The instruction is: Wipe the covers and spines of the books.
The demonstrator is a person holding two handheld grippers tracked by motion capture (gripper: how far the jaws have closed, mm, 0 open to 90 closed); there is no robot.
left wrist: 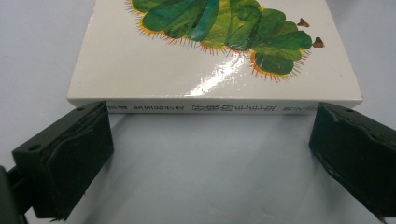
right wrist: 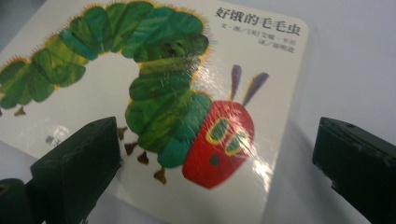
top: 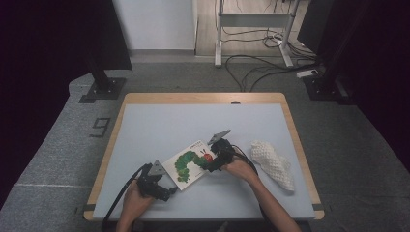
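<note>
Your white glossy board book w/ the green caterpillar cover [top: 192,164] lies flat on the pale grey tabletop [top: 159,125], near the front edge, roughly centre, between your two hands. In the high view its long axis runs diagonally, from near-left up to far-right; the caterpillar's red head sits at the far-right end, next to the right gripper.

Left gripper [top: 164,191]: jaws wide open, holding nothing. In the left gripper view the book's spine edge [left wrist: 212,108] runs straight across just ahead of the jaws, spanning nearly the whole gap btwn them, not yet inside.

Right gripper [top: 212,164]: also wide open, empty. In the right gripper view the red-head end of the cover lies btwn the jaws and just beyond them, w/ the printed title [right wrist: 256,23] at the far corner. Can't tell whether the left-hand jaw touches the cover or hovers over it.

Both grippers are about equally close; you're lined up on opposite ends. The left one faces the spine square-on, so that looks like the steadying side, probably.

A white knitted cloth [top: 273,162] lies to the right of the book, apart from it.
</note>
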